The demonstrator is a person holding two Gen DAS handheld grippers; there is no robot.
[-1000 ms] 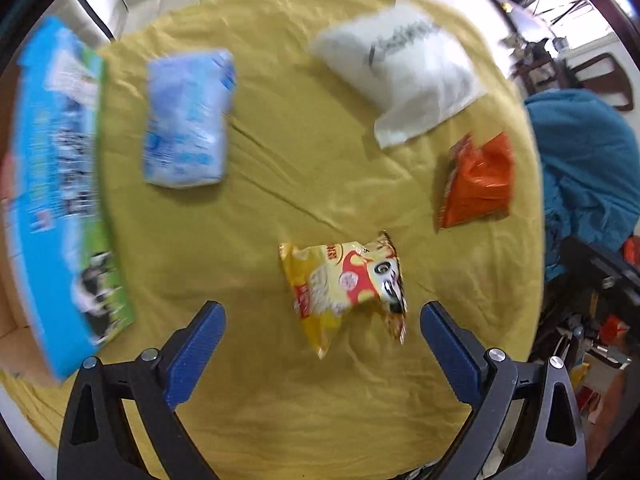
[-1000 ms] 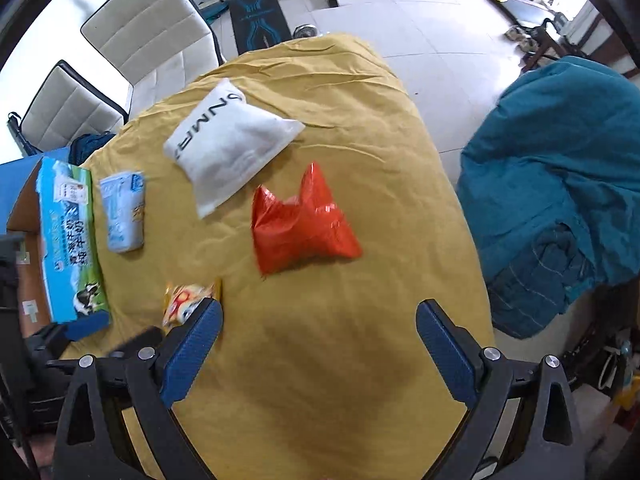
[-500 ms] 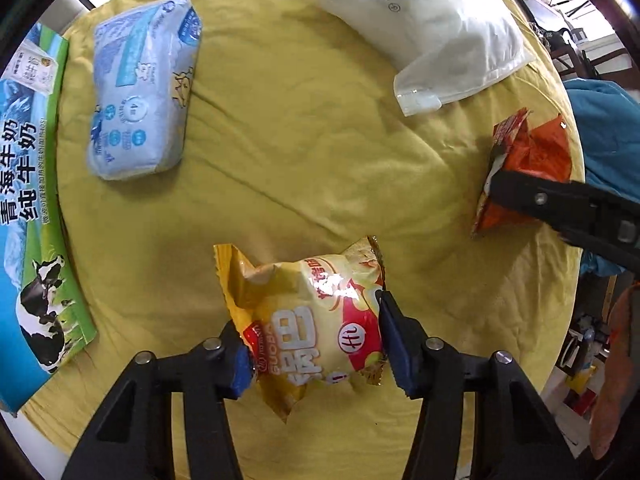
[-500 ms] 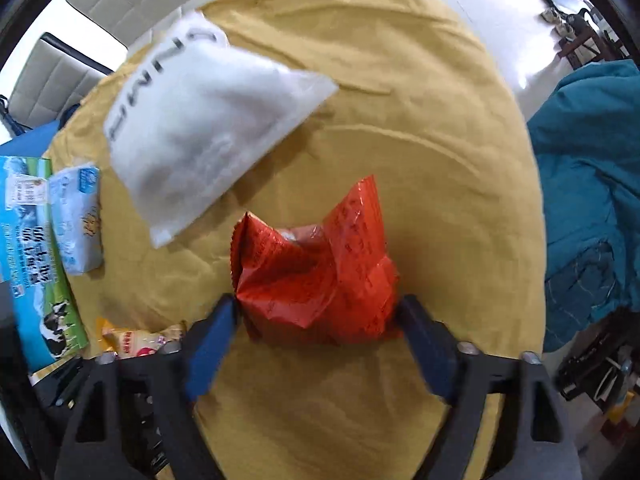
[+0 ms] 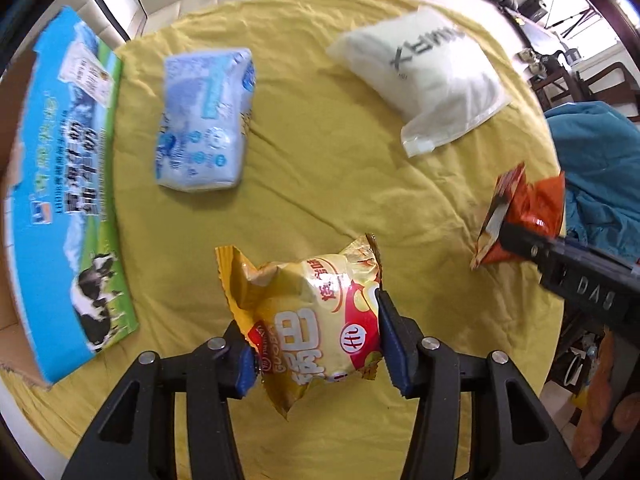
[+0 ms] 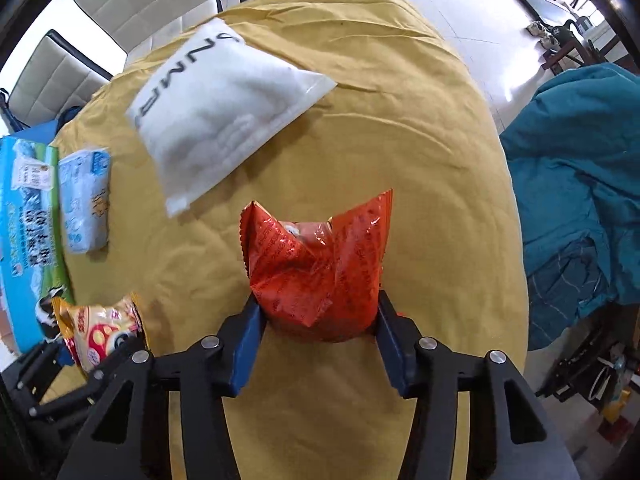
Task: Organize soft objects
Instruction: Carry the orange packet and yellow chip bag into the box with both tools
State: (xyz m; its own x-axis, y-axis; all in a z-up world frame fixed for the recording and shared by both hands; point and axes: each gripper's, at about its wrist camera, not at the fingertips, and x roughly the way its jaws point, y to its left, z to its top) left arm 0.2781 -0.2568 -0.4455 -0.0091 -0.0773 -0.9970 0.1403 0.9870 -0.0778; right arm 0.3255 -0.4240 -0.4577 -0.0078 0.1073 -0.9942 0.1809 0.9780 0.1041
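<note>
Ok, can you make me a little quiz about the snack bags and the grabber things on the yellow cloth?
1. True or false: the left gripper is shut on the yellow snack bag.
2. What colour is the snack bag that the right gripper squeezes?
A. green
B. red
C. purple
3. Fill in: the white pouch with black letters lies on the yellow ____.

Key
1. True; blue pads press both sides.
2. B.
3. Cloth; the blue tissue pack lies there too, beside the milk box.
</note>
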